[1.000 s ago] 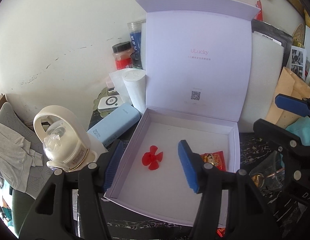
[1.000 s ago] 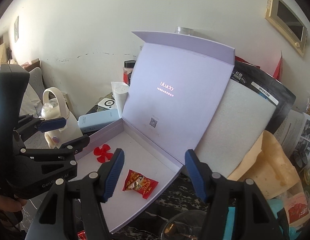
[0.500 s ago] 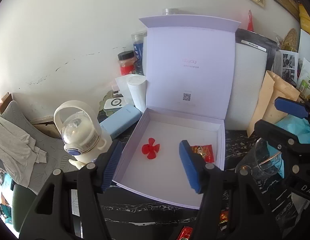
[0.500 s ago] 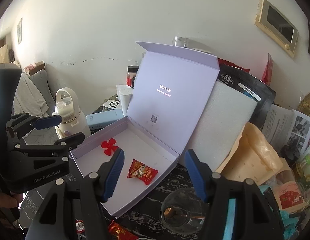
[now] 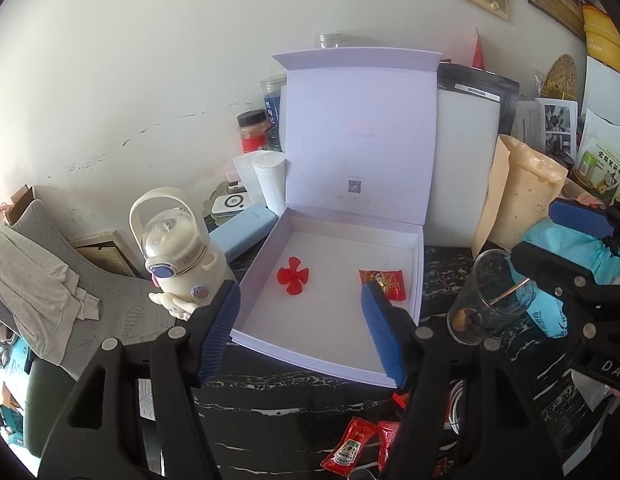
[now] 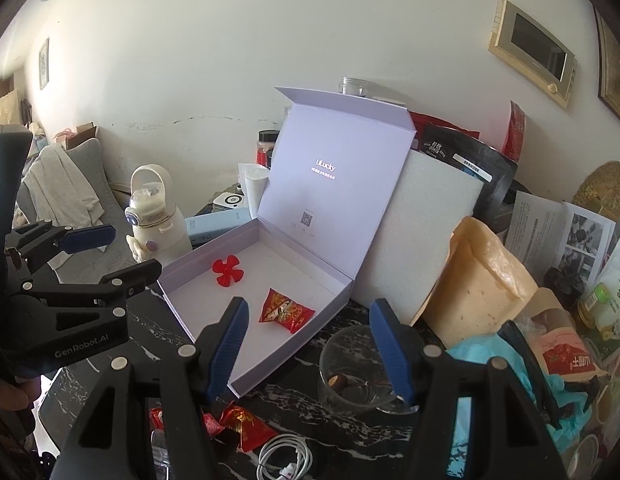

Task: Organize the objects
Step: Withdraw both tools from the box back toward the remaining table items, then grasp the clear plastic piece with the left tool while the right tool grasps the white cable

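in the left wrist view we see the box [image 5: 418, 264] in the middle, on the dark marble table [image 5: 278, 408], with its lid standing up behind it. inside the box lies a red propeller [image 5: 292, 280], near the left wall, and a red candy [image 5: 383, 282] lies to the right of it, well apart. our left gripper [image 5: 300, 330] hangs in front of the box; its jaws are opening and nothing is between them. left of the box stands a cream bottle [image 5: 176, 256], and behind this a blue power bank [image 5: 242, 236] lies along the box wall. right of the box stands a glass [image 5: 487, 296] with some small dark thing at the bottom. our right gripper [image 5: 549, 232] comes in at the right edge, beyond the glass. in front of the box, near the bottom edge, lies a red sachet [image 5: 347, 446].

in the right wrist view the box [image 6: 214, 248] is turned, with its near corner toward us. the propeller [image 6: 228, 270] is in the far left part and the candy [image 6: 286, 310] nearer to the right wall. our right gripper [image 6: 308, 346] stands about half wide and empty, its right finger in front of the glass [image 6: 349, 372]. the left gripper [image 6: 110, 250] is left of the box, also empty. in front of the box lie red wrappers [image 6: 238, 424] and a white cable [image 6: 286, 456]. right of the box leans a tan pouch [image 6: 477, 280].
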Demonstrator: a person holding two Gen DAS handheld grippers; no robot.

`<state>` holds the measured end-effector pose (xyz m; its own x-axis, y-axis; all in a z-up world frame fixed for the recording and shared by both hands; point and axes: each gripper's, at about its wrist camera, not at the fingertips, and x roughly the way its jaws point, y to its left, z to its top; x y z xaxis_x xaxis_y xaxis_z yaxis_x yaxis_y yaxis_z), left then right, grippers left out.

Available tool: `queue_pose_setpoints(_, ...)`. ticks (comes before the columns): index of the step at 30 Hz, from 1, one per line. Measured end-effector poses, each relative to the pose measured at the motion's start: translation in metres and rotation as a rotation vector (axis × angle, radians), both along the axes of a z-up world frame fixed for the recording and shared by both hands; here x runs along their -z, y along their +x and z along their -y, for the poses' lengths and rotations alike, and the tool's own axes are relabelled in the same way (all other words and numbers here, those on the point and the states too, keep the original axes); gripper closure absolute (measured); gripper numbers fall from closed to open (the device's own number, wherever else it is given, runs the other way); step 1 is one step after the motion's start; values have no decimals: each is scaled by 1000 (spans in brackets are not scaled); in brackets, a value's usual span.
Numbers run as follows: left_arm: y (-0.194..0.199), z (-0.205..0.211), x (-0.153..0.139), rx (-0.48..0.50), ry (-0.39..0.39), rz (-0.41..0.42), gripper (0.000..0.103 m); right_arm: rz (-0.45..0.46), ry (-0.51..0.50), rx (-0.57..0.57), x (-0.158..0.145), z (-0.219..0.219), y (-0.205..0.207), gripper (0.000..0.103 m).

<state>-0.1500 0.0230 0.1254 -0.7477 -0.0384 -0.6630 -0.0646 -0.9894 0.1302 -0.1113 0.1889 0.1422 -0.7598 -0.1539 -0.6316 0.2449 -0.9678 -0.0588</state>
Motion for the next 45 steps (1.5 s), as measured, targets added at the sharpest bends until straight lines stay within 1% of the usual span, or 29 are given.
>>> queue_pose_setpoints(10, 38, -8, 10, -1, 18, 19, 39, 23, -1, 0, 14, -8, 37, 39)
queue_pose_setpoints(19, 65, -13, 30, -5, 40, 54, 39, 52, -4, -23, 35, -9, 66, 39)
queue_pose_setpoints(25, 82, -15, 50, -5, 41, 92, 38, 77, -10, -35, 54, -8, 80, 39)
queue_pose_setpoints(38, 107, -13, 94, -18, 114, 177, 38, 125, -27, -46, 94, -10, 102, 39)
queue_pose_setpoints(43, 118, -15, 111, -27, 127, 200, 38, 144, -47, -51, 110, -10, 108, 39)
queue_pose_setpoints(45, 121, -16, 118, -24, 136, 206, 38, 153, -52, -48, 117, -10, 110, 33)
